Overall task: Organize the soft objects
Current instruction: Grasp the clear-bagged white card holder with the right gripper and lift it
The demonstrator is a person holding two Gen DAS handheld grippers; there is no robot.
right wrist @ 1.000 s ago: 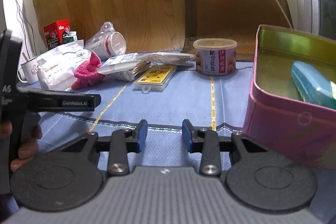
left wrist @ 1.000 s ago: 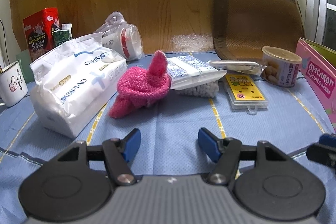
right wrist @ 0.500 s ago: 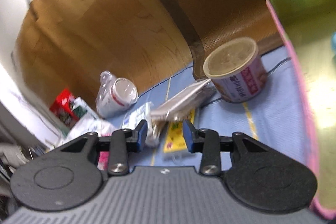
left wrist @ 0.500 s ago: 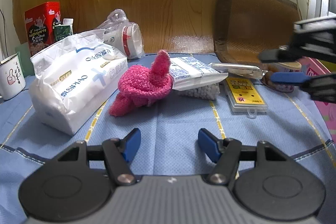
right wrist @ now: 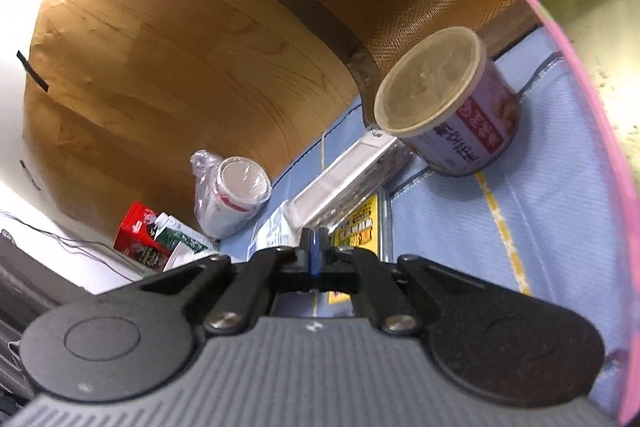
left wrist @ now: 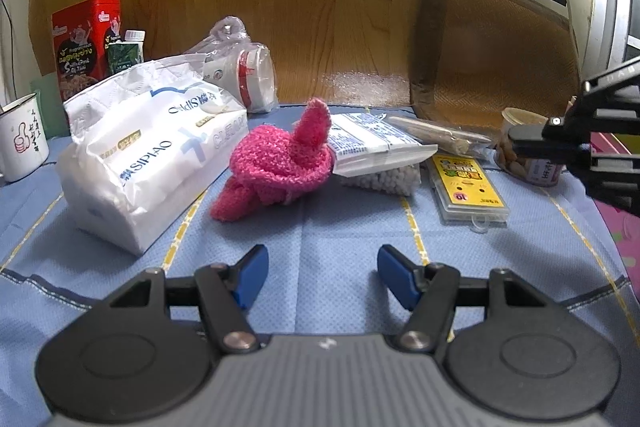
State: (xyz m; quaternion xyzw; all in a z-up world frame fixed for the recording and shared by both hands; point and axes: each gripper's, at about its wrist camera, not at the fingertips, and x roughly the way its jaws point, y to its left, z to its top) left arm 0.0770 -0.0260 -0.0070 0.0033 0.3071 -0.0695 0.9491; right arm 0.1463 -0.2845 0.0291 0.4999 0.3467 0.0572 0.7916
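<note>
Because the right wrist view is rolled hard over and partly blurred, we make out little around the right tool (right wrist: 314,254): its blue pads have just been closing and now stand pressed together beside the end of a clear flat packet (right wrist: 352,171), and we cannot tell whether the packet's edge is caught between them. From the left wrist view that tool is cut off by the right edge and hides part of the lidded can (left wrist: 528,147), whose label carries Chinese characters too small for us to read. The left tool (left wrist: 322,273) hovers low over the blue cloth (left wrist: 340,227) on the counter, its fingers spread with nothing between them. Ahead of it lies the pink knitted sock (left wrist: 276,167), bunched with one end poking up, touching the white tissue pack (left wrist: 152,155) printed "SIPIAO" on its left and tucked under a white printed sachet (left wrist: 376,147) on its right. We read "10" on the yellow card case (left wrist: 468,187); the red box (left wrist: 86,39) has lettering we cannot decipher. Only a sliver of the pink tin (right wrist: 580,99) shows.
</note>
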